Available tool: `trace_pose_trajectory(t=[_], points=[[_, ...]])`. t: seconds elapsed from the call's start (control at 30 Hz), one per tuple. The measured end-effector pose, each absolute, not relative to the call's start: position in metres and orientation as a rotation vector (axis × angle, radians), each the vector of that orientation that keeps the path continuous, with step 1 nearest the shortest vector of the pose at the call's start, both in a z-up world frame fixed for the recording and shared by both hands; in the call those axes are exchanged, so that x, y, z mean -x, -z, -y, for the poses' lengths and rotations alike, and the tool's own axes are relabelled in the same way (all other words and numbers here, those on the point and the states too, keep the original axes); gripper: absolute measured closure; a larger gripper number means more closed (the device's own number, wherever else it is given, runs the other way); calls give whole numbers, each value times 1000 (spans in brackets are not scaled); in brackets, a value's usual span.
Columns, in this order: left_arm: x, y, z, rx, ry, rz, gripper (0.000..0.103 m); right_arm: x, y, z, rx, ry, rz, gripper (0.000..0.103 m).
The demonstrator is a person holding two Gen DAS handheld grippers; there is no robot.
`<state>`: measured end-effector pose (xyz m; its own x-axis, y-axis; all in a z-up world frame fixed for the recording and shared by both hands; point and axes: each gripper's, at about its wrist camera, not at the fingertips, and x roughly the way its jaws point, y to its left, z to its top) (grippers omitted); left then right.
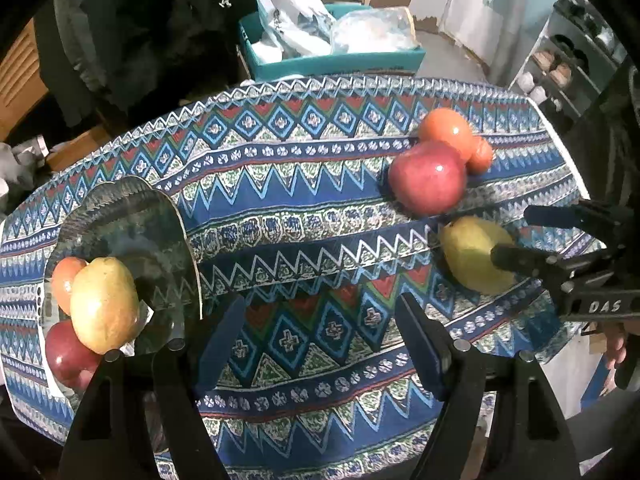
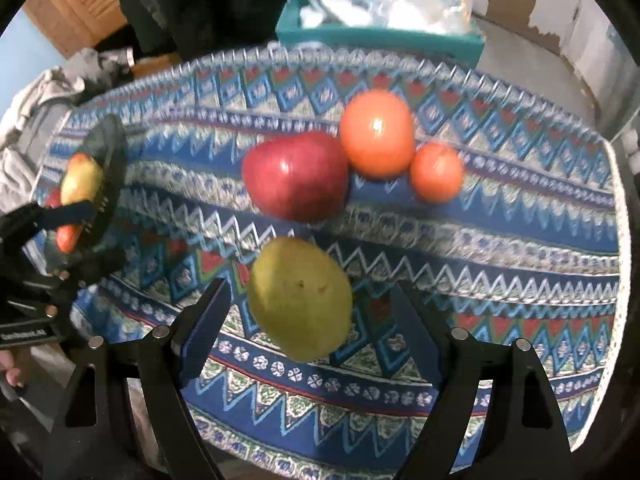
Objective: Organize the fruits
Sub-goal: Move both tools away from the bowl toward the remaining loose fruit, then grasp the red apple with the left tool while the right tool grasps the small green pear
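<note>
A green pear (image 2: 300, 300) lies on the patterned tablecloth (image 2: 500, 280), between the fingers of my right gripper (image 2: 312, 316). Its jaws are open, with a gap on each side of the pear. Behind the pear sit a red apple (image 2: 296, 176), a large orange fruit (image 2: 376, 132) and a small one (image 2: 436, 172). My left gripper (image 1: 320, 340) is open over bare cloth with nothing between its fingers. To its left, a glass plate (image 1: 120, 188) holds a yellow-red fruit (image 1: 104, 304), an orange fruit (image 1: 64, 284) and a red apple (image 1: 68, 354).
A teal box (image 1: 332, 60) full of plastic bags stands beyond the table's far edge. Dark clothing (image 1: 140, 32) hangs at the back left. A shelf with shoes (image 1: 560, 64) is at the far right. A hand (image 1: 616, 348) holds the right gripper.
</note>
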<state>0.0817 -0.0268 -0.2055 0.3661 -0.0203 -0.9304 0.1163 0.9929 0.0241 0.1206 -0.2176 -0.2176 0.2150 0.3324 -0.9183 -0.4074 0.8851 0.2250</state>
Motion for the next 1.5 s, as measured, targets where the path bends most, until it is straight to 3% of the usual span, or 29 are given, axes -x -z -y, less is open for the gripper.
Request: trace_pose_trajectory(t=[0.3, 0.43, 0.5, 1.17, 1.27, 1.5], points=[[-87, 227, 26, -108, 83, -1233, 24, -124, 248, 203, 122, -531, -1285, 21], [-90, 229, 26, -98, 83, -1241, 24, -123, 255, 196, 122, -559, -1293, 35], [-93, 229, 27, -86, 86, -1246, 24, -122, 255, 194, 129, -561, -1284, 36], [-148, 211, 102, -60, 211, -1215, 21, -140, 218, 304, -17, -334, -1172, 37], [-163, 214, 112, -27, 223, -1220, 16, -140, 216, 312, -22, -328, -1164, 37], [-185, 236, 126, 60, 191, -1259, 16, -145, 218, 316, -46, -328, -1162, 37]])
